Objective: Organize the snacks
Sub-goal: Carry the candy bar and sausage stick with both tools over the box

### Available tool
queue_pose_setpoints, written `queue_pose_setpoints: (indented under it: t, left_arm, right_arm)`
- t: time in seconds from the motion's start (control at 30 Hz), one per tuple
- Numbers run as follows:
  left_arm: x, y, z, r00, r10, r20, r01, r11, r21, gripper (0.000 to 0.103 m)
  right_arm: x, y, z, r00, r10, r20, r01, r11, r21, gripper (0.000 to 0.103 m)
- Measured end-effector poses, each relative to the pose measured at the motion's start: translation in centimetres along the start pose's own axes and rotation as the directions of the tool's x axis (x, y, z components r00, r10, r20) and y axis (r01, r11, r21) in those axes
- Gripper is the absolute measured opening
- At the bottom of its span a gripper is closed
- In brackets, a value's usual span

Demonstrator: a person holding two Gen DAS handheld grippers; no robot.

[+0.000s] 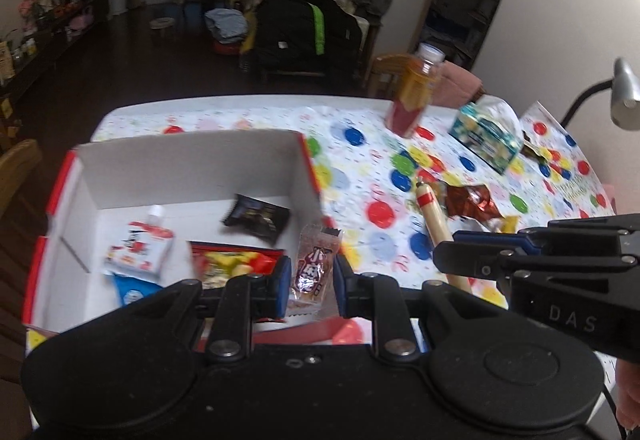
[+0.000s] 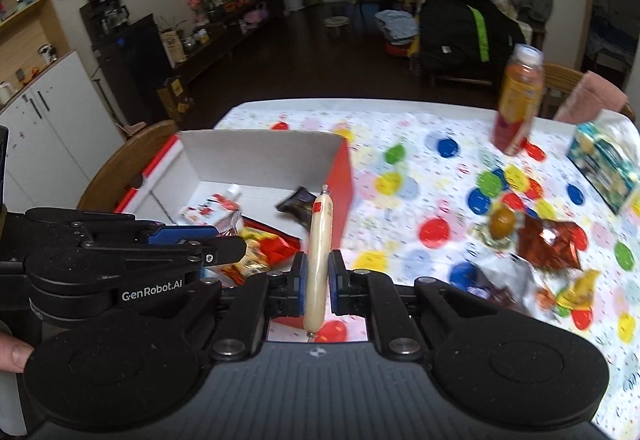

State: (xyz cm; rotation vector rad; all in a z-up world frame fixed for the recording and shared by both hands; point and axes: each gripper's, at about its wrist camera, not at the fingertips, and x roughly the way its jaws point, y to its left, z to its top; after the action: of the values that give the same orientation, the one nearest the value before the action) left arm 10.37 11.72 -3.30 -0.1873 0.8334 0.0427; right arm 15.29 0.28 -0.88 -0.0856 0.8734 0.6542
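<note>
Spotted tablecloth (image 2: 440,176): "GenRobot.AI" left tongs (image 1: 310,274) clamp clear packet (image 1: 310,272); right tongs (image 2: 318,276) clamp sausage (image 2: 318,252).

An open box (image 1: 192,164) sits on the left part of the bench (image 1: 360,228), with several snack packets (image 1: 138,252) lying inside it. To its right, loose wrappers (image 1: 470,202) lie on the bench; behind them stand a bottle (image 1: 414,92) and, further right, a carton (image 1: 484,138).

The right gripper (image 2: 318,274) pinches a pale sausage (image 2: 318,248) upright between its pads — just beside the open box (image 2: 260,160). The left gripper (image 2: 224,248) reaches over the box; a bottle (image 2: 516,104) stands well apart.
</note>
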Motion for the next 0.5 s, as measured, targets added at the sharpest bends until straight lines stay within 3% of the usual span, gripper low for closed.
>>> queue_pose_setpoints:
  t: [0.5]
  left_arm:
    - [-0.9,8.8,1.2,0.991,0.137,0.007,-0.136,0.989,-0.06,0.019]
  right_arm:
    - [5.5,5.7,2.5,0.999,0.028,-0.035,-0.03,0.997,-0.069,0.01]
